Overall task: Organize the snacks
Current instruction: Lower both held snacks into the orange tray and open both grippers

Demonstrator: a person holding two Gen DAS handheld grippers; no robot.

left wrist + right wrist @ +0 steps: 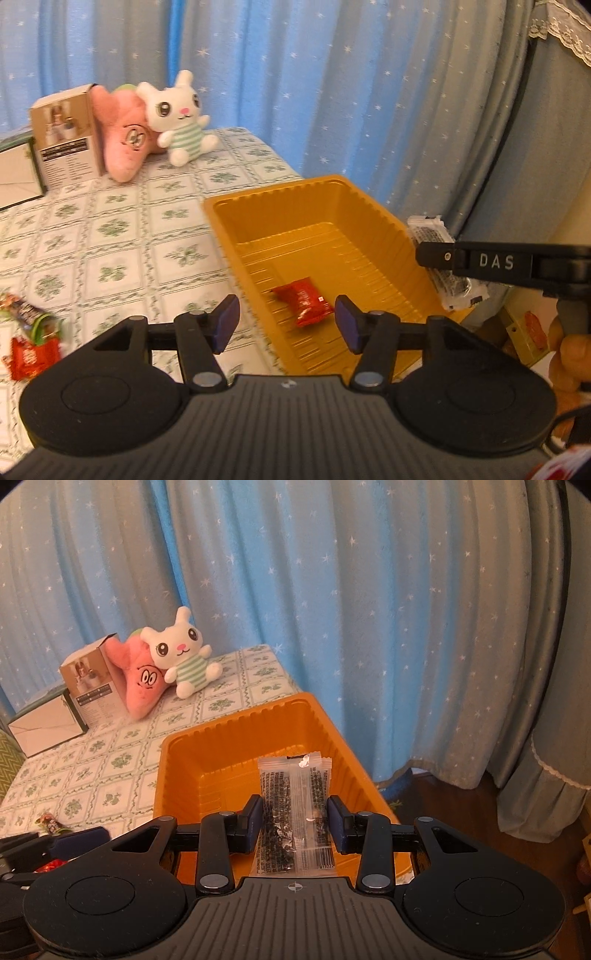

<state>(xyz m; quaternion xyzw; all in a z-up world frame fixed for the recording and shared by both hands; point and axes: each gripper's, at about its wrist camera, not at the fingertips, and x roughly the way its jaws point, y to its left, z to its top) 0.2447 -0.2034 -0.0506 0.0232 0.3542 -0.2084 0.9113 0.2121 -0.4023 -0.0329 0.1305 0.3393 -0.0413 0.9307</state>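
An orange plastic tray stands on the green-patterned tablecloth near its right edge. A red snack packet lies on the tray floor. My left gripper hovers just above the tray's near end, open, the red packet lying loose beyond and below its blue pads. My right gripper is shut on a clear packet of dark seaweed-like snack, held upright over the tray. From the left wrist view that right gripper and its clear packet show at the tray's right rim.
More loose red and green snack packets lie on the cloth at the left. A white rabbit plush, a pink plush and cardboard boxes stand at the table's back. Blue starred curtains hang behind. A hand shows at the right.
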